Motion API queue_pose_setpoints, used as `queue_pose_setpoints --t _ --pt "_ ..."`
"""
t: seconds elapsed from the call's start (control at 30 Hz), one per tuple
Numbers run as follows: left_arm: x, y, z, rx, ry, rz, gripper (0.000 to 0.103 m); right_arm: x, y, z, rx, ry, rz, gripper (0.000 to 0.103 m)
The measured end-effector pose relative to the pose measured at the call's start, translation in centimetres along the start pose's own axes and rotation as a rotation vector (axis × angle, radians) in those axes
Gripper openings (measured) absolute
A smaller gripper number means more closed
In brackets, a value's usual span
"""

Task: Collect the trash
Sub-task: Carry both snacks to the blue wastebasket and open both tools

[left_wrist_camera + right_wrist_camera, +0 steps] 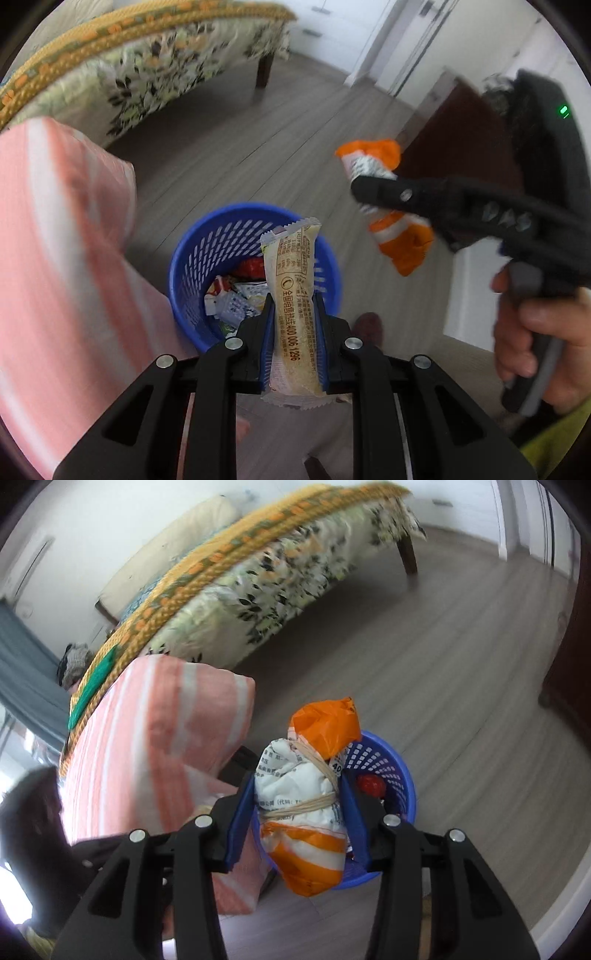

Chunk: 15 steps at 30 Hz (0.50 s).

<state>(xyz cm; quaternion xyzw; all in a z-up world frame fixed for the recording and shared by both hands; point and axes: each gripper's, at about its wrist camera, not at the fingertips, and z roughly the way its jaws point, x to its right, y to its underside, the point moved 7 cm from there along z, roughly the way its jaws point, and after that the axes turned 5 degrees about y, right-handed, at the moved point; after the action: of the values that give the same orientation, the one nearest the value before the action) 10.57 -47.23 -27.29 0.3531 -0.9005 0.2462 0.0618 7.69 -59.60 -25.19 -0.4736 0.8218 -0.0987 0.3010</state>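
Both grippers carry trash toward the blue perforated wastebasket [255, 273], which stands on the grey wood floor [258, 147] at the lower centre of the left wrist view, so I judge the step in hand to be the delivery, with the drop itself not yet done. The left gripper [293, 314] has its blue pads closed narrowly on a long beige snack wrapper [295, 306], which points up and forward over the near rim of the basket. The right gripper [297, 805] holds, with its fingers about half apart, a crumpled orange and white plastic bag [308, 812] tied with a tan rubber band; in the left wrist view this bundle [391, 221] hangs at the right of the frame, above the floor and beside the basket, not over it. The basket already contains several wrappers and something red. The next move, I think, calls for bringing each gripper above the opening of the basket and then opening the fingers; the bundle is light and may stick to the pads or fall outside the rim. On the beige wrapper I can read the digits "400 006 1296" after Chinese characters, probably a sales hotline. The bag has small black Chinese print and "40", too blurred to read further. A pink striped cushion [155, 746] lies at the left, just beside the basket.
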Motion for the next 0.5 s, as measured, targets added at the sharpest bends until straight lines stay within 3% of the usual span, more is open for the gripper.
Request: queue_pose_setpoints --t 0.23,0.27,0.3,0.33,0.37,0.5 --pt "-1.6 -0.4 6.8 -0.047 -0.111 -0.022 0.020 3.9 0.1 6.9 -0.080 -0.040 0.119 0.047" --pt "-2.2 -0.1 7.0 -0.046 -0.127 -0.023 0.026 4.5 0.2 8.1 -0.092 -0.052 0.142 0.050" --pt "-2.5 -0.2 7.7 -0.047 -0.143 -0.025 0.048 5.1 0.5 9.2 -0.109 -0.062 0.165 0.070" --pt "-2.8 -0.2 8.2 -0.050 -0.160 -0.028 0.062 5.8 0.7 9.9 -0.115 -0.050 0.188 0.077" --pt "-3.0 -0.3 8.4 -0.041 -0.179 -0.030 0.074 6.6 0.8 10.3 -0.104 -0.035 0.209 0.078" --pt "-2.6 -0.6 7.1 0.005 -0.166 -0.040 0.075 7.9 0.3 8.4 -0.064 -0.034 0.247 0.084"
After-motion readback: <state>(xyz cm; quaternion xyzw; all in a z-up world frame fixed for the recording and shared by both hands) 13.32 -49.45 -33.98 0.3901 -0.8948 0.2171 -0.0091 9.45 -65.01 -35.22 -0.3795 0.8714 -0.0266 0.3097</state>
